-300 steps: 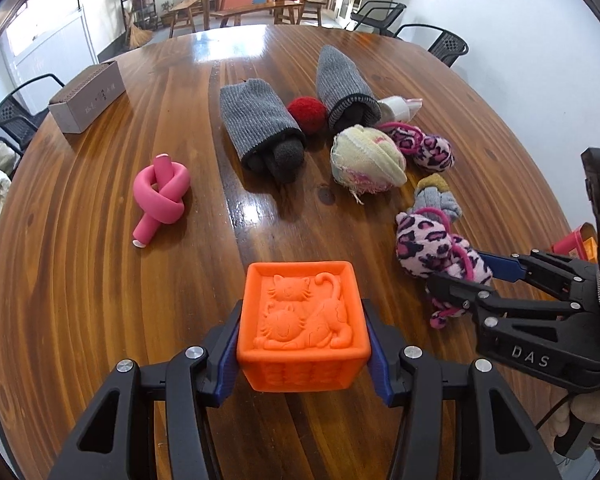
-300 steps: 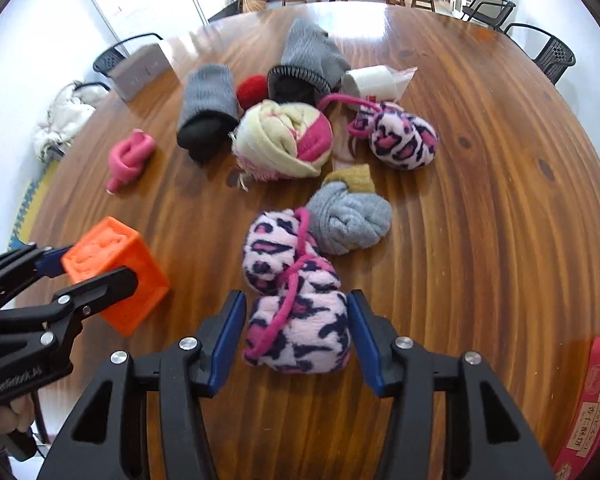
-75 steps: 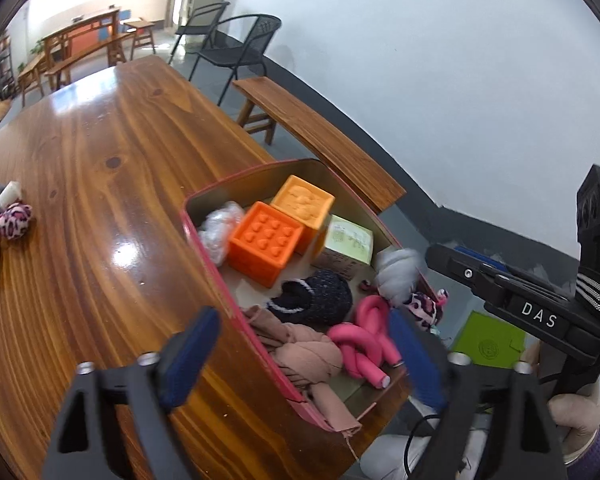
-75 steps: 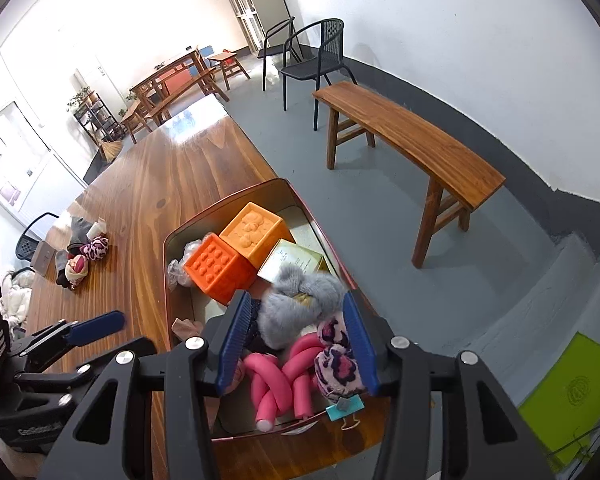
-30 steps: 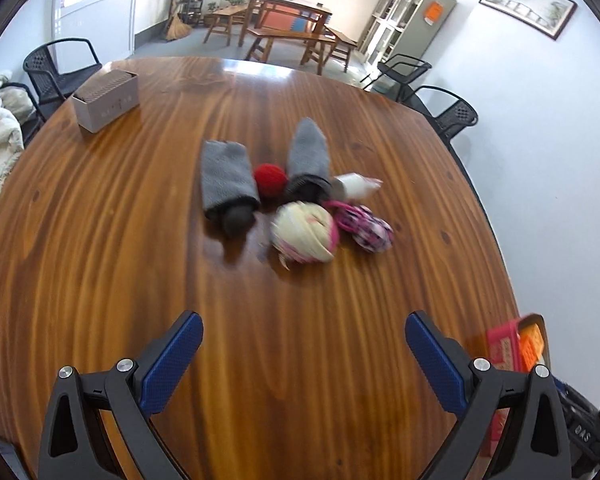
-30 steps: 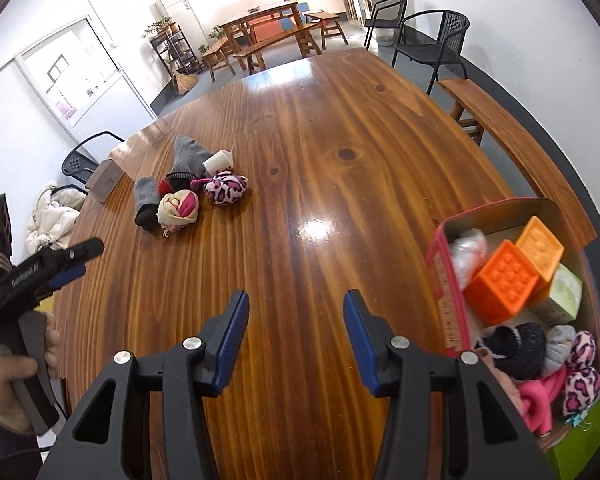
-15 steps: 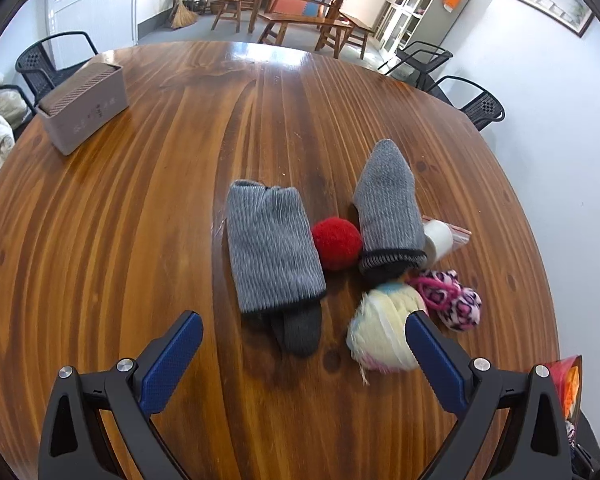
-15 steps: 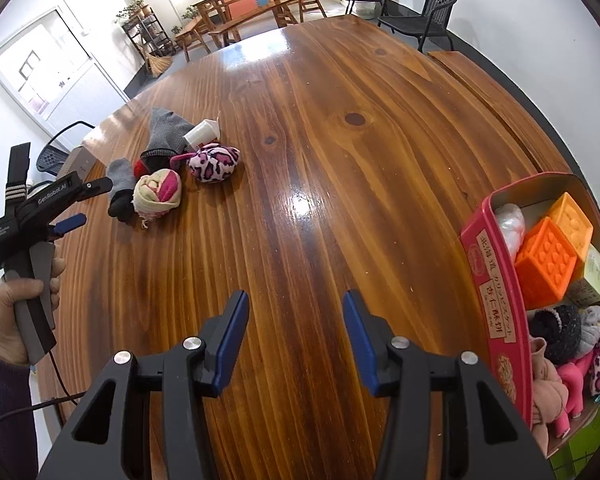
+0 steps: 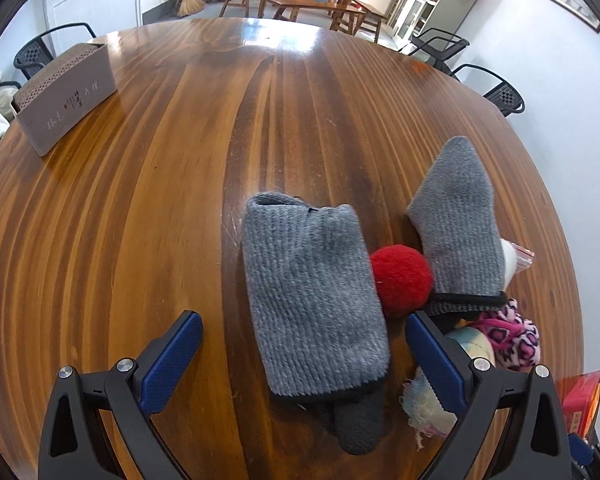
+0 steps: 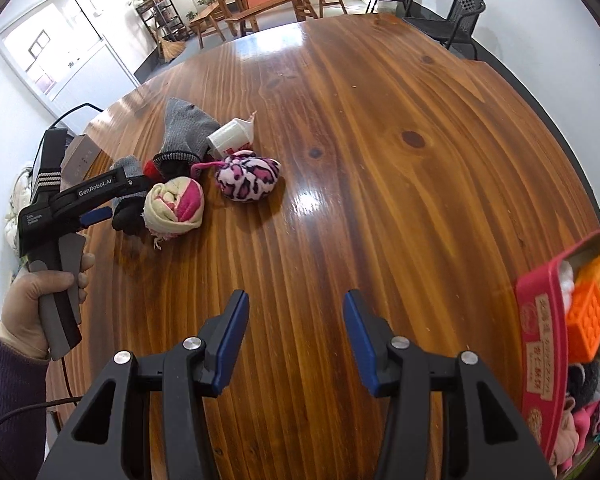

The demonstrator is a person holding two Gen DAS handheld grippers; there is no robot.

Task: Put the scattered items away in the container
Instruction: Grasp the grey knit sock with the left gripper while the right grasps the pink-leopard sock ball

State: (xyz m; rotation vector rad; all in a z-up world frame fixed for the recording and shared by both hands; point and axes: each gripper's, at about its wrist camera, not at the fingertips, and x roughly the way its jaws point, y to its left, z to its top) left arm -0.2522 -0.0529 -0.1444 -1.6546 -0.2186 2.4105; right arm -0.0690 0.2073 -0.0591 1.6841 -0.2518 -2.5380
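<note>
My left gripper (image 9: pixel 304 344) is open, its jaws standing either side of a folded grey sock (image 9: pixel 312 304) lying on the wooden table (image 9: pixel 160 200). Beside the sock are a red pompom (image 9: pixel 402 276), a second grey sock (image 9: pixel 458 232), a cream-and-pink sock ball (image 9: pixel 456 384) and a leopard-print sock ball (image 9: pixel 508 336). My right gripper (image 10: pixel 296 340) is open and empty over bare table. The red container (image 10: pixel 540 344) with orange blocks (image 10: pixel 588 316) and soft items sits at the right edge. The left gripper (image 10: pixel 96 204) also shows beside the pile.
A brown box (image 9: pixel 60 100) stands at the table's far left. A white paper cup (image 10: pixel 232 140) lies behind the leopard-print ball (image 10: pixel 248 178). Black chairs (image 10: pixel 456 12) and a bench stand beyond the table's far edge.
My left gripper has moved down and closer to the folded grey sock, which now lies between its open jaws. My right gripper has swung slightly left, away from the container.
</note>
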